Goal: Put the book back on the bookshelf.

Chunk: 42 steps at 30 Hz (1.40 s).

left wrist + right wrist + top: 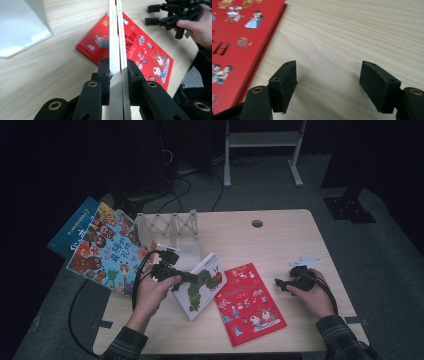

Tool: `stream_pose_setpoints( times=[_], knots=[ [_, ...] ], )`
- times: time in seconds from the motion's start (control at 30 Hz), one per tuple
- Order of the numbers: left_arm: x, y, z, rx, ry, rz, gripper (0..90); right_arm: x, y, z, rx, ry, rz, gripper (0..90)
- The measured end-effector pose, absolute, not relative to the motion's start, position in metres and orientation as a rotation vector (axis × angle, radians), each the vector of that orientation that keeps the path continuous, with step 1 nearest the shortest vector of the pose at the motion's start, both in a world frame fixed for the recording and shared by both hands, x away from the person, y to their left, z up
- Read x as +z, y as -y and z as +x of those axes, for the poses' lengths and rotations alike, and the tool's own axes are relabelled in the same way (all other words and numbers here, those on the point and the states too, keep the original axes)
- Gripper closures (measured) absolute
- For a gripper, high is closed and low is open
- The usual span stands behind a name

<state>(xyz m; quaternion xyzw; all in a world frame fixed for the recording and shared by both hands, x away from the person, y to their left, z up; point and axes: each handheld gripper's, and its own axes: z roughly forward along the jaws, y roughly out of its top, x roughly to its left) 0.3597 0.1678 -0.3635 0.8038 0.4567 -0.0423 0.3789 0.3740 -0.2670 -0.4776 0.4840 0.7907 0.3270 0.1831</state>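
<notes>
White caterpillar picture book (202, 285) is clamped edge-on in my left gripper (115, 75); jaws pinch its cover and page block, book stands tilted off the pale wood-grain table (280, 240), left of centre. In the left gripper view the book's edge (115, 37) runs straight up between the pads.

Right gripper (328, 80): jaws wide apart, nothing between them, just bare wood below. In the high view it sits at the right of the table (292, 282), well apart from the held book.

Around it:
- Flat red hardcover picture book with cartoon figures (250, 302) lies on the table between the two grippers, just beside the held book's lower corner. Its edge shows at the left of the right gripper view (237, 45).
- White folding accordion-style book rack (170, 227) stands at the table's back left, right behind the left gripper. Nearest obstacle.
- Colourful animal-cover picture book (107, 250) leans out over the left table edge, with a blue book (70, 232) under it.
- Small white flat piece (305, 261) lies behind the right gripper.
- Round cable hole (257, 223) near the back edge.

Room is dark. Grey carpet floor (380, 250), a white metal frame (262, 150) behind the table, black cables (180, 190) on the floor beside it.
</notes>
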Motion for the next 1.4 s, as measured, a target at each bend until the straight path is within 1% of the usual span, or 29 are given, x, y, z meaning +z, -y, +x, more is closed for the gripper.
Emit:
stream_pose_setpoints(
  times=[0.07,0.17,0.23,0.33,0.6,0.87,1.1,1.23,1.4],
  knots=[
    [-0.363,-0.173,0.361,-0.088,-1.183,2.05,76.3,-0.478,0.269,0.374,0.911,-2.227,1.359,27.0],
    [-0.361,-0.182,0.363,-0.055,-1.213,2.038,76.2,-0.48,0.268,0.375,0.91,-2.218,1.358,18.7],
    [-0.359,-0.188,0.364,-0.04,-1.232,2.027,76.2,-0.482,0.268,0.376,0.92,-2.21,1.358,15.2],
    [-0.357,-0.198,0.365,-0.025,-1.258,2.011,76.3,-0.484,0.269,0.376,0.936,-2.195,1.349,13.1],
    [-0.354,-0.216,0.37,0.057,-1.336,1.991,76.3,-0.487,0.27,0.375,0.961,-2.176,1.341,12.5],
    [-0.351,-0.223,0.383,0.126,-1.374,1.951,76.3,-0.487,0.27,0.375,0.962,-2.175,1.341,12.4],
    [-0.35,-0.216,0.4,0.188,-1.397,1.92,76.3,-0.487,0.27,0.375,0.961,-2.175,1.342,12.5],
    [-0.349,-0.212,0.408,0.187,-1.401,1.902,76.3,-0.487,0.27,0.375,0.961,-2.175,1.341,12.5],
    [-0.349,-0.204,0.423,0.217,-1.411,1.904,76.2,-0.487,0.27,0.375,0.962,-2.176,1.342,12.5]
  ],
)
